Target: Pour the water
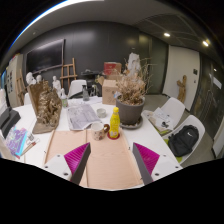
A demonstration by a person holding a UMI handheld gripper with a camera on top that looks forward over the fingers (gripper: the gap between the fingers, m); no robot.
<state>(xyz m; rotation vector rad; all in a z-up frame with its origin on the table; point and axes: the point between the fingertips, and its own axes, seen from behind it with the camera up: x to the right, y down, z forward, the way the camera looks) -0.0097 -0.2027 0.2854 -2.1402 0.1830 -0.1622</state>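
Gripper: your gripper (110, 168) hovers above the near end of the surface with its two dark fingers spread wide and nothing between them; a magenta pad (146, 157) shows on the right finger and another on the left finger (73, 161).
Below the gripper: a flat tan cardboard sheet (108, 160) lies on the white surface (157, 135), filling the gap between your fingers and running out under both of them.
Task thing: the small yellow bottle with a dark cap (114, 124) stands upright just beyond the far edge of the cardboard, ahead of your fingers and slightly right of the midline, well clear of both tips.
Beside the bottle: a small clear glass or jar (100, 131) stands close to its left; you cannot tell from here whether the two touch.
Further back: a dark round pot holding pale dried branches (130, 101) stands behind the bottle, and a brown dried plant arrangement (47, 108) stands off to the left.
Middle of the surface: a silvery tray or foil sheet (82, 116) lies between the two plants.
Right side: white chairs (186, 138) stand along the edge of the surface.
Background: a dark wall (95, 45) closes off the room behind everything.
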